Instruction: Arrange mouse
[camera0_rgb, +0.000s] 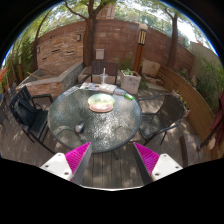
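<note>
A round glass-topped table stands on a wooden deck, well beyond my fingers. On its far half lies a pale round flat object, and a small whitish object lies just behind it; I cannot tell from here which of them is the mouse. My gripper is open and empty, with its pink pads spread wide. It is held above the deck, short of the table's near edge.
Dark metal chairs stand at the table's left and right. A pale box-like object sits behind the table. A brick wall and trees close off the back. Deck boards lie below the fingers.
</note>
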